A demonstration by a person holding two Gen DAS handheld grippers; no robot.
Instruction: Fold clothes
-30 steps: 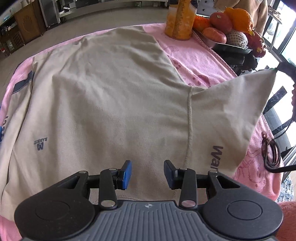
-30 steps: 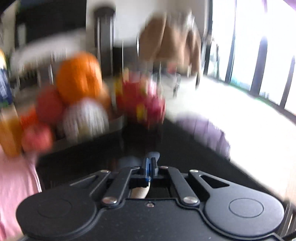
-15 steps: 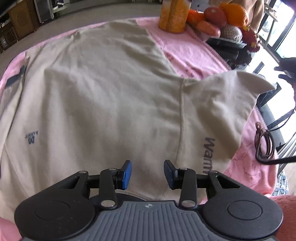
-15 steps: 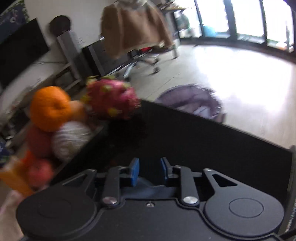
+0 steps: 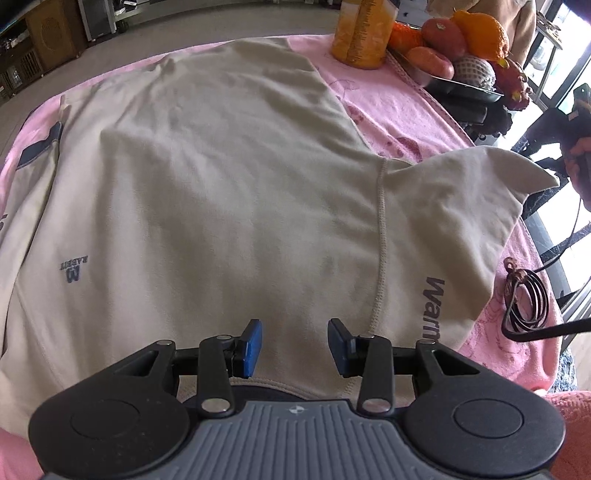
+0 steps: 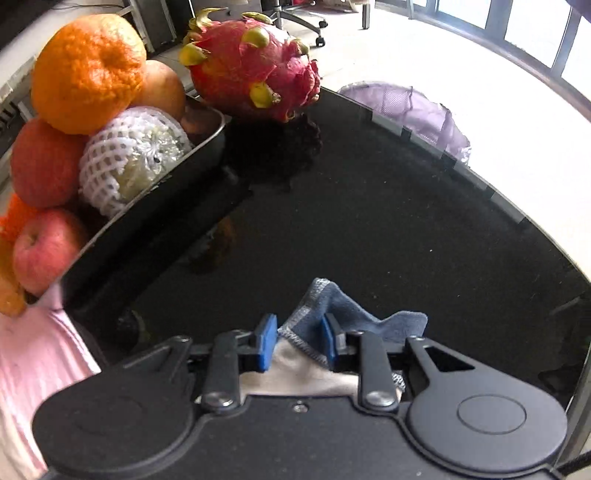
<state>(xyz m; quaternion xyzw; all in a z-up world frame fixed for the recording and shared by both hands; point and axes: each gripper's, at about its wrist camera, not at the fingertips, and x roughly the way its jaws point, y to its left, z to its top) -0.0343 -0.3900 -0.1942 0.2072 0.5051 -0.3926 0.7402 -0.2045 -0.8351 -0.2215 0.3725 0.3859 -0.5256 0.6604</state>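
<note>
A beige shirt lies spread on a pink cloth, with a small dark logo on the left part and the grey letters "Warm" on the sleeve at the right, which ends in a raised point. The left gripper stands over the near hem with its blue pads wide apart and nothing between them. At the far right corner stand an orange bottle and a tray of fruit, and a coiled cable lies beside the sleeve.
</note>
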